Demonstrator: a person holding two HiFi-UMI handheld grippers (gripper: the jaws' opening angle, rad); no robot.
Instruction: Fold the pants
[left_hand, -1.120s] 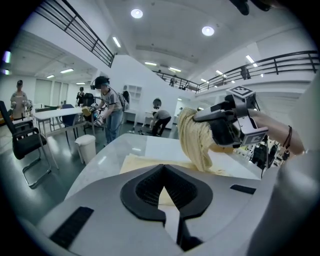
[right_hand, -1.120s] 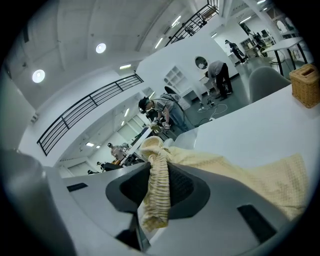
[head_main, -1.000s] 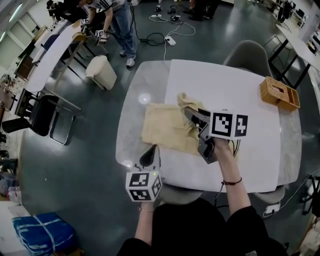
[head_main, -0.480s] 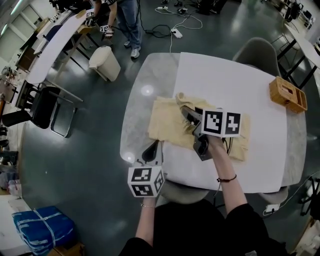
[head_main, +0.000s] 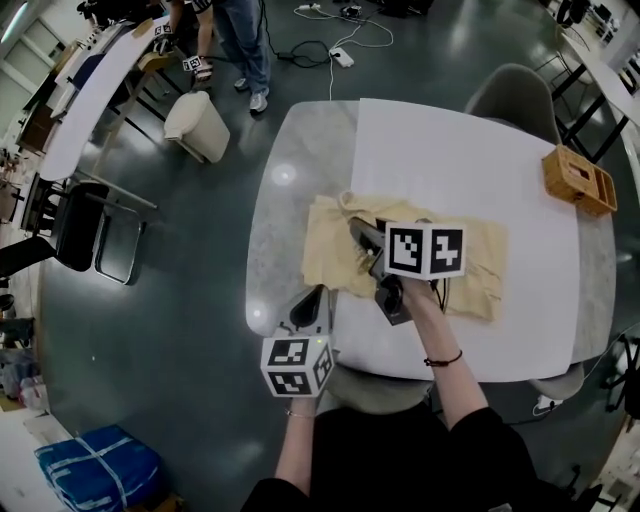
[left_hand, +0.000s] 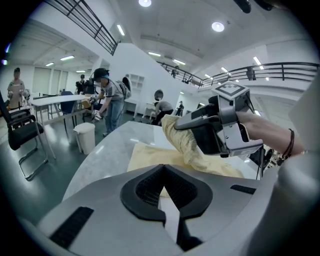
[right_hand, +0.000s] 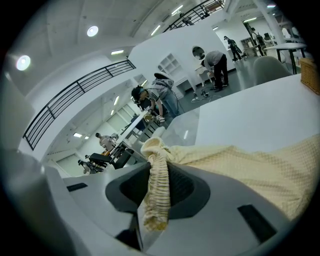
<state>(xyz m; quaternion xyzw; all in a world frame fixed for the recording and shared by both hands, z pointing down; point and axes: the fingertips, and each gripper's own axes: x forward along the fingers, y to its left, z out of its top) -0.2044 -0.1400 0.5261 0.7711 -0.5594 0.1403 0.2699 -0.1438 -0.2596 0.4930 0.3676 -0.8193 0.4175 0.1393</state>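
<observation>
From the head view, cream pants (head_main: 325, 255) lie across the middle of the counter (head_main: 450, 150). The right gripper (head_main: 353, 227) lifts their left end, and the left gripper (head_main: 317, 293) hovers at the near left edge.

In the left gripper view, its jaws meet with nothing between them.

In the right gripper view, the jaws clamp the bunched elastic waistband (right_hand: 156, 195).

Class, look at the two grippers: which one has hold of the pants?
The right gripper: its jaws are clamped on a ribbed edge of the cream pants. The left gripper holds nothing.
</observation>
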